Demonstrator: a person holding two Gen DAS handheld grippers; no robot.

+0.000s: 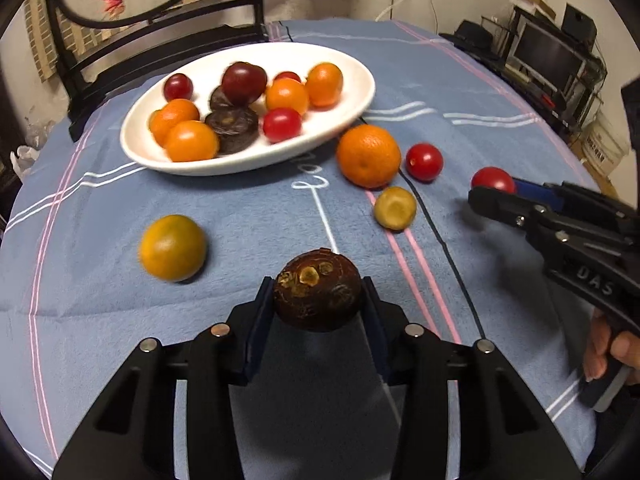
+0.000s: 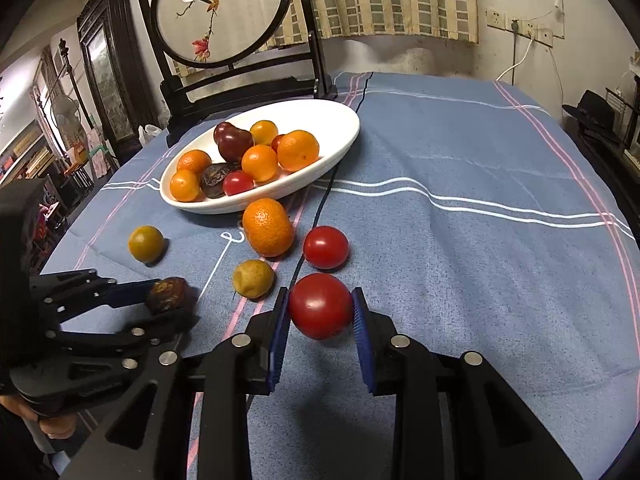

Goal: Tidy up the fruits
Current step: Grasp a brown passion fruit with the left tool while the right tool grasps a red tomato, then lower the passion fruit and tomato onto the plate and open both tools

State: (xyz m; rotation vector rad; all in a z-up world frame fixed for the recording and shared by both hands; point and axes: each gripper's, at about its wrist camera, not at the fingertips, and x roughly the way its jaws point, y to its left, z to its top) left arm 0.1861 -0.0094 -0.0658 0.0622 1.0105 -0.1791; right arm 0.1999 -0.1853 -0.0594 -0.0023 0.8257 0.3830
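Observation:
My left gripper point(image 1: 318, 294) is shut on a dark brown round fruit point(image 1: 318, 296), its pads pressing both sides; the same fruit point(image 2: 168, 294) shows at the left of the right wrist view. My right gripper point(image 2: 321, 308) is shut on a red tomato point(image 2: 320, 306), seen also at the right of the left wrist view as the tomato point(image 1: 493, 180). A white oval plate point(image 1: 352, 112) at the back holds several oranges, red tomatoes and dark fruits. Loose on the blue cloth lie a big orange point(image 1: 368, 156), a second red tomato point(image 1: 424, 162), a small yellow-brown fruit point(image 1: 395, 208) and a yellow-orange citrus point(image 1: 173, 248).
A black wooden stand with a round embroidered screen point(image 2: 220, 12) rises behind the plate point(image 2: 344, 136). The striped blue tablecloth point(image 2: 480, 240) stretches bare to the right. A person's hand point(image 1: 608, 352) grips the right tool's handle. Shelves and a monitor point(image 1: 548, 56) stand beyond the table's right edge.

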